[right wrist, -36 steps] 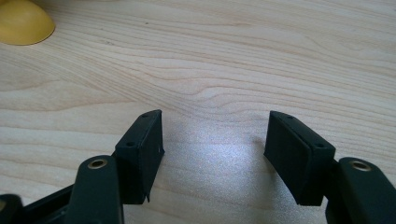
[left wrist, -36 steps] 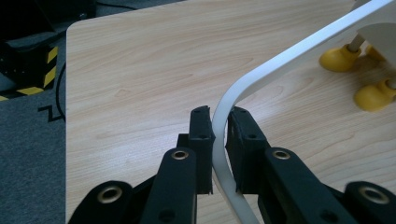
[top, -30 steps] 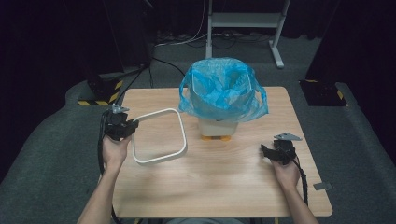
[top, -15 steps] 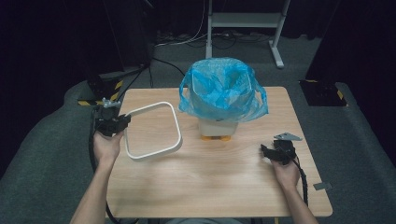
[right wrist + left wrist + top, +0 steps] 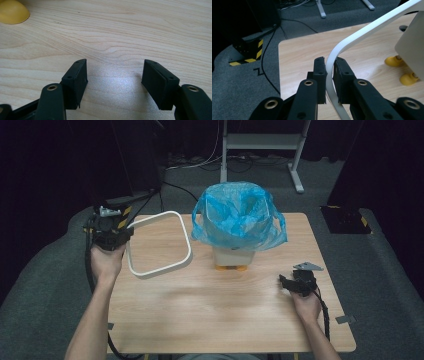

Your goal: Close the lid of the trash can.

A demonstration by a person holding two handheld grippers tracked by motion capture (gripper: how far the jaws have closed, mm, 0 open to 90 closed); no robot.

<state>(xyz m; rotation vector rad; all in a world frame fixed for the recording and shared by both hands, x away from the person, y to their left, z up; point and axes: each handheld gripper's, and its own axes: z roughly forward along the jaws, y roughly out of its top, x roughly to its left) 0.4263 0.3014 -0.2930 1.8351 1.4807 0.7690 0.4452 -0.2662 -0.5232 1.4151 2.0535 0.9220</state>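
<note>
A white rounded-square ring [image 5: 159,245] hangs above the left part of the wooden table [image 5: 200,320], gripped at its left edge by my left gripper [image 5: 120,232]. In the left gripper view the jaws pinch the ring's thin white rim [image 5: 352,40] at the left gripper [image 5: 330,67]. A white bin on yellow feet, lined with a blue plastic bag [image 5: 239,215], stands at the table's far middle. My right gripper [image 5: 286,282] rests low at the right of the table; its jaws stand wide apart over bare wood at the right gripper [image 5: 113,75].
A yellow foot [image 5: 11,11] of the bin lies at the far left in the right gripper view; two yellow feet [image 5: 404,71] appear in the left gripper view. Grey carpet, black cables, a metal stand [image 5: 260,142] and yellow-black striped blocks [image 5: 247,53] surround the table.
My left hand has lifted the white ring off the table and carried it up and to the left. The right hand and its gripper have stayed still.
</note>
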